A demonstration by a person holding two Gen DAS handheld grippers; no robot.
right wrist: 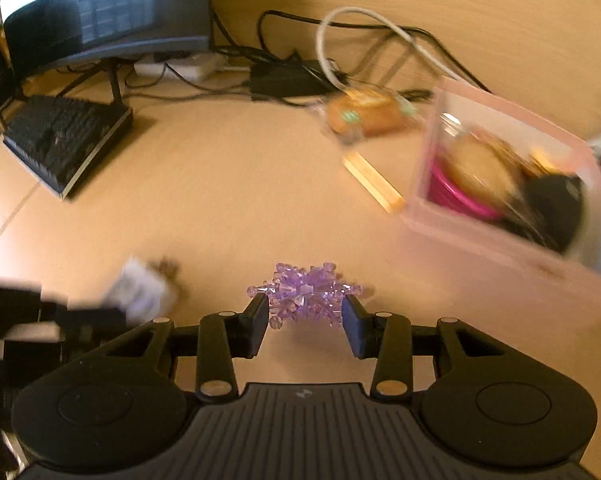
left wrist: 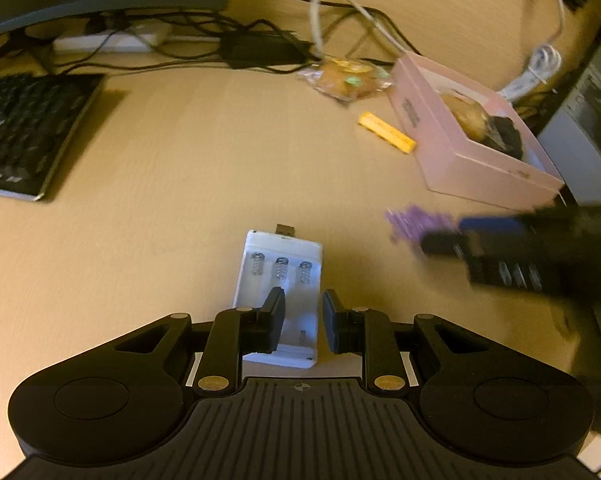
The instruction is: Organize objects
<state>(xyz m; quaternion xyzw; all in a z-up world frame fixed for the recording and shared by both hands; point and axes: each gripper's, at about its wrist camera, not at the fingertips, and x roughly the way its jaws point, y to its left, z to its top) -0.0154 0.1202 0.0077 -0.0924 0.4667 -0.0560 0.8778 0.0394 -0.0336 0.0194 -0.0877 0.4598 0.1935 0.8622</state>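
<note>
The purple crystal ornament [right wrist: 306, 294] sits between the pads of the right tool [right wrist: 305, 316], which has narrowed onto it and appears to grip it, just short of the pink box [right wrist: 500, 236]. That box, the collecting place as far as I can judge, already holds a round tan thing, a magenta thing and a black thing, so part of the sorting looks done.

Beside the pink box, on its keyboard side, a yellow stick [left wrist: 386, 133] lies loose on the worktop [left wrist: 188, 184], and just beyond it a wrapped bun [left wrist: 346, 76] does too; both probably remain to be put away.

Farther from the box, the white battery charger [left wrist: 278, 276] lies flat, empty, its springs showing. The left tool [left wrist: 302, 316] hovers over its near end with jaws set narrow; whether the pads touch it I cannot tell.

Well away from the box sit a black keyboard [left wrist: 24, 132], tangled cables [left wrist: 260, 46] and a monitor [right wrist: 112, 4].
</note>
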